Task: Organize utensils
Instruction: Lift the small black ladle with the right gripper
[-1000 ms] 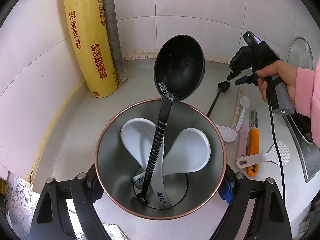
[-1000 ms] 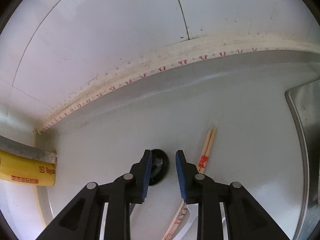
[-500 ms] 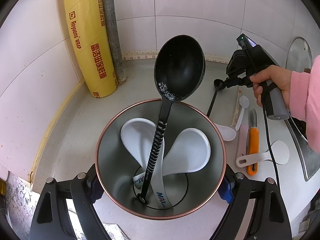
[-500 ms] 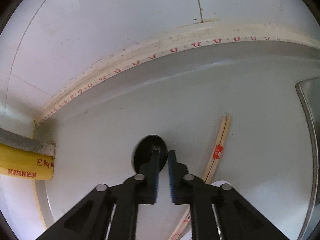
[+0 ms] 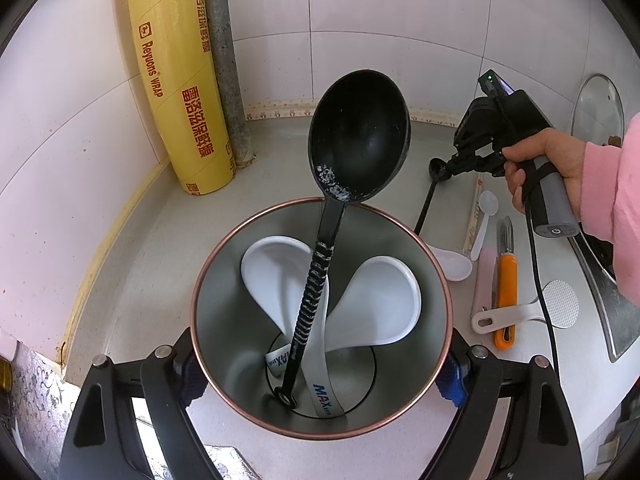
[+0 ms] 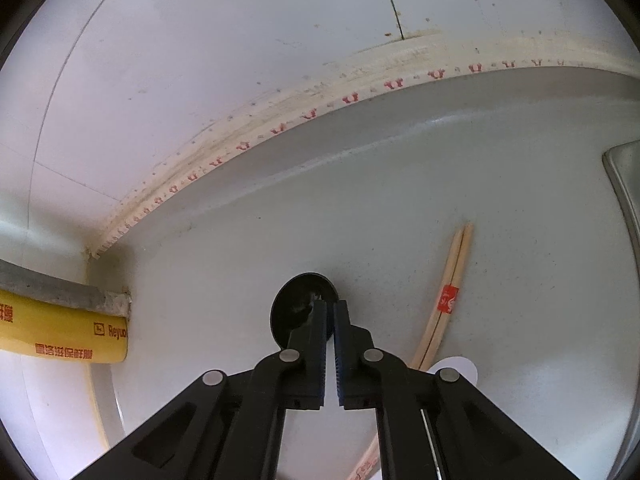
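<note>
The left gripper [image 5: 320, 364] clamps a steel holder [image 5: 224, 280] standing on the counter [image 5: 160, 240]; inside it lean a black ladle [image 5: 358, 136] and two white spoons [image 5: 376, 304]. The right gripper [image 6: 330, 306], held in a hand [image 5: 548, 160], has its jaws nearly together on a small black spoon [image 6: 290, 308], seemingly pinching the bowl's rim, though the contact is hard to see. Chopsticks [image 6: 452, 280], a peeler [image 5: 506, 280] and a rice paddle [image 5: 556, 310] lie nearby.
</note>
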